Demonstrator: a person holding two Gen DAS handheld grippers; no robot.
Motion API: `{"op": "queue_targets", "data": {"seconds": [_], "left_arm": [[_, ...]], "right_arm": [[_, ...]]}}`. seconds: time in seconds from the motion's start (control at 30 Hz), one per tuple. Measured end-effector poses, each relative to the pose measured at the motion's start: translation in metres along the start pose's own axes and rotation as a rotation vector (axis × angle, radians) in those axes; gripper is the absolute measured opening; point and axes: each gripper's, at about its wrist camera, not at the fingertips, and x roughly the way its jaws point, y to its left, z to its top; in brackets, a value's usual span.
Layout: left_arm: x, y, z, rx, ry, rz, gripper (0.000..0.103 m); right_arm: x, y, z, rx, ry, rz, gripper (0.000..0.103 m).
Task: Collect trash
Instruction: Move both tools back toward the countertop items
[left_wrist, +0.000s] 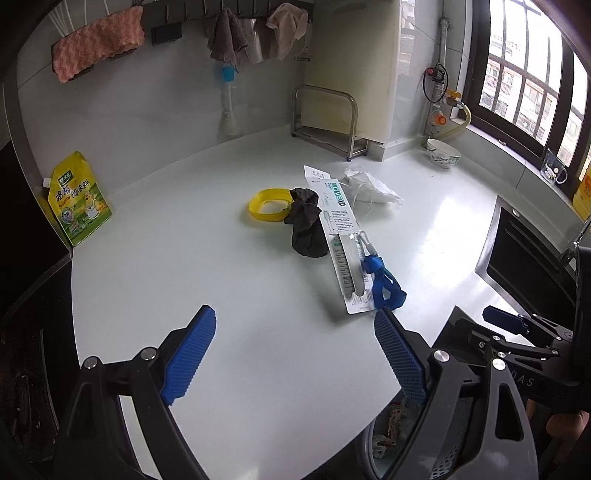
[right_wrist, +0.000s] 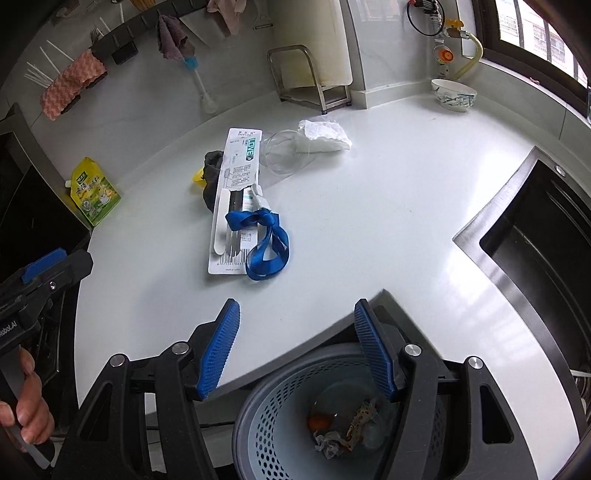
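Lying in a loose cluster on the white countertop (right_wrist: 369, 221) is the trash: a long toothbrush package (right_wrist: 234, 199) with a blue ribbon (right_wrist: 267, 240) draped over its near end, a dark crumpled cloth (left_wrist: 306, 229) touching its left side, a yellow plastic ring (left_wrist: 266, 205) just beyond that cloth, and a crumpled white paper bag (right_wrist: 325, 136) with a clear plastic cup (right_wrist: 286, 153) lying beside it. Below the counter's front edge a grey perforated waste basket (right_wrist: 280, 424) is sitting with a few scraps already in it. Both tools are hovering near that edge, clear of the items: the left gripper (left_wrist: 295, 354) is standing wide apart with nothing between its blue pads, and the right gripper (right_wrist: 295, 350) is likewise parted and empty, above the basket. Farther out, a green and yellow pouch (left_wrist: 79, 199) is leaning at the left wall, a metal rack (right_wrist: 310, 81) and a bowl (right_wrist: 453, 95) are standing toward the back, cloths are hanging along the wall, a dark sink (right_wrist: 535, 251) is sunk into the right side, and a barred window (left_wrist: 532, 85) is letting in daylight.
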Motion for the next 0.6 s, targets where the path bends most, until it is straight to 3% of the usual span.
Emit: {"op": "queue_targets", "data": {"seconds": [0.23,0.6], "left_arm": [[0.054,0.017,0.011,0.003,0.073,-0.039,0.087],[0.090,0.026,0.025,0.017,0.107,-0.082,0.087]], "right_arm": [[0.051,0.001,0.029,-0.006,0.024,-0.028,0.062],[0.105,0.012,0.058,-0.070,0.036,-0.037,0.062]]}}
